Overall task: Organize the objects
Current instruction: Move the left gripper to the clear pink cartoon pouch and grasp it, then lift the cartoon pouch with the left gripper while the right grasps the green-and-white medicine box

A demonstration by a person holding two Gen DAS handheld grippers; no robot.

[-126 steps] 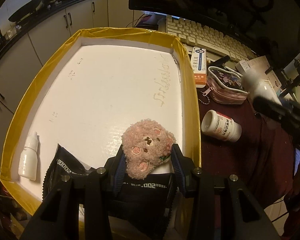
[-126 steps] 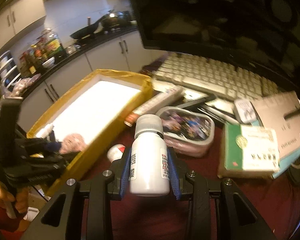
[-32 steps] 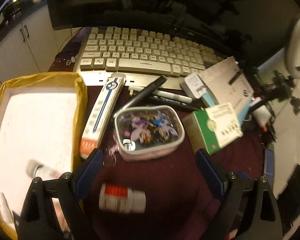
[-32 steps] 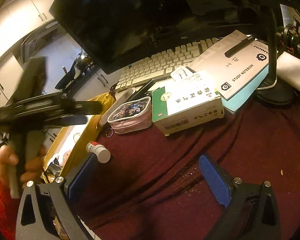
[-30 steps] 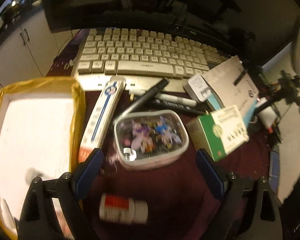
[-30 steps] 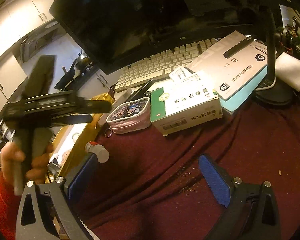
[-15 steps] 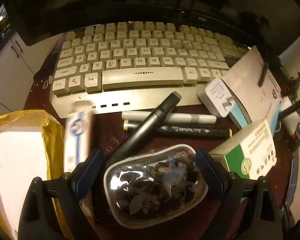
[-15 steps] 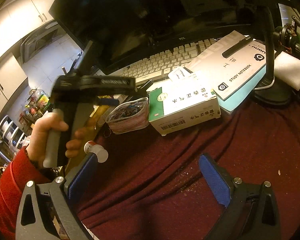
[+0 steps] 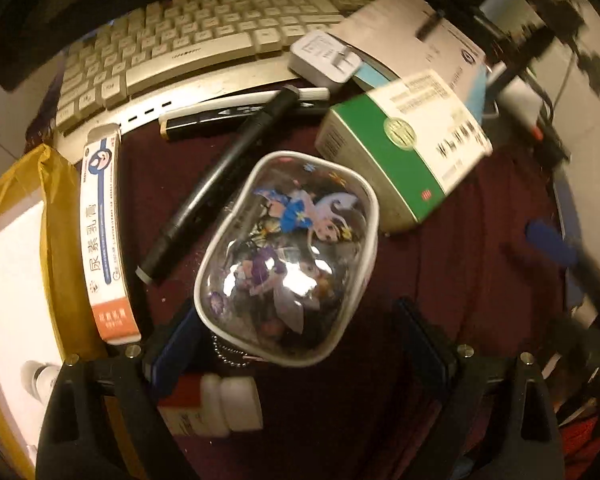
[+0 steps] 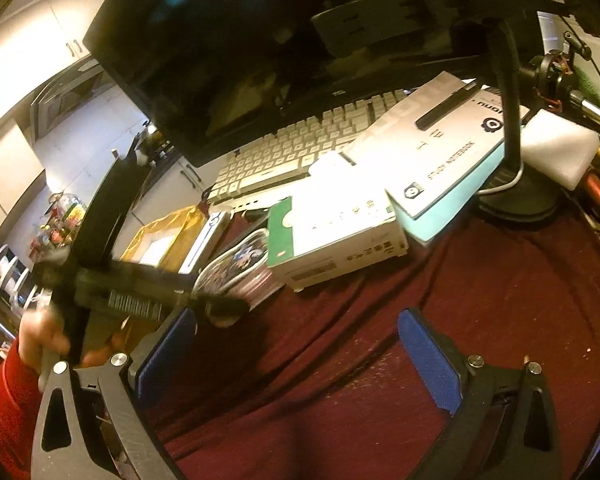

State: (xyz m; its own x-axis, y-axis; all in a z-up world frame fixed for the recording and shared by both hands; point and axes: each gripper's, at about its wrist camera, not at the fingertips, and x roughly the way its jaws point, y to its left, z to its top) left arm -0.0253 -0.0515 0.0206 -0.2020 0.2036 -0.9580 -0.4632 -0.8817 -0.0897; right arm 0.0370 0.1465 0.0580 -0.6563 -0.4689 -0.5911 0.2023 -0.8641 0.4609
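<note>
Below, from the left wrist, left gripper (image 9: 296, 340) spread wide astride the near end of the clear pouch (image 9: 288, 256), liable to snag its bead chain (image 9: 230, 356) or nudge the pill bottle (image 9: 216, 408); meanwhile, from the right wrist, right gripper (image 10: 296, 364) agape and empty over the maroon cloth (image 10: 440, 288).

One clear pouch (image 9: 288, 256) lying on the cloth, three markers (image 9: 216, 184) resting beside it, two cartons (image 9: 404, 148) sitting nearby, one keyboard (image 9: 204, 36) standing behind.
</note>
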